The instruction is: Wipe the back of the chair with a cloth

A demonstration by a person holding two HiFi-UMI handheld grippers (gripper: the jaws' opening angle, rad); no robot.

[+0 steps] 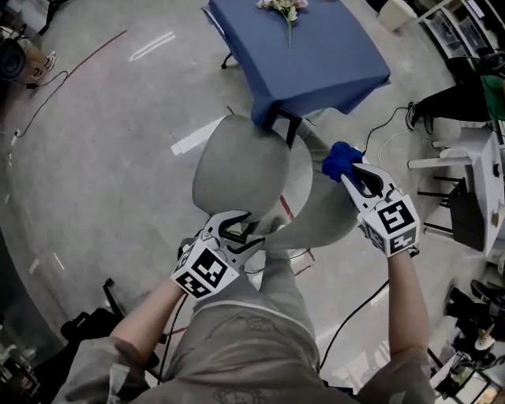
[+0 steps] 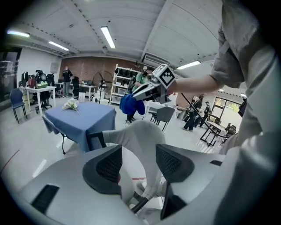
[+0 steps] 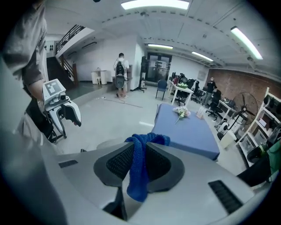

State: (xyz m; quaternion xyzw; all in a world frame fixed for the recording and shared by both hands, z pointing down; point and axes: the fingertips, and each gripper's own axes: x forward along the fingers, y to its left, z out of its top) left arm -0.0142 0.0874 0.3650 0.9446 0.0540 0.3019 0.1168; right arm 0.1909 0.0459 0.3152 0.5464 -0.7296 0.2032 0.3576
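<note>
While the cloth (image 3: pixel 139 171) hangs from the right gripper (image 3: pixel 138 151), its jaws are clenched on it: the blue towelling is pinched between the two pads, one bunched end poking out past the tips and the other end drooping below them. From the head view the cloth is up in the air at the right end of the chair's back (image 1: pixel 325 211), close over its top edge; whether it touches the back cannot be told. The chair (image 1: pixel 237 166) is pale grey, its seat toward the table and its curved back toward the person.

At the left end of the back sits the left gripper (image 1: pixel 251 230), tilted downward, with its jaws released and standing wide. In the left gripper view the arch of the back rises in the gap between the pads, and neither pad presses on it. Both grippers carry marker cubes, each held in a bare-armed hand.

Beyond the chair stands a table (image 1: pixel 316 55) under a blue cover, one corner reaching over the seat, with a small bunch of flowers (image 1: pixel 286 8) lying on it. All of this rests on a glossy grey floor (image 1: pixel 102 158)
</note>
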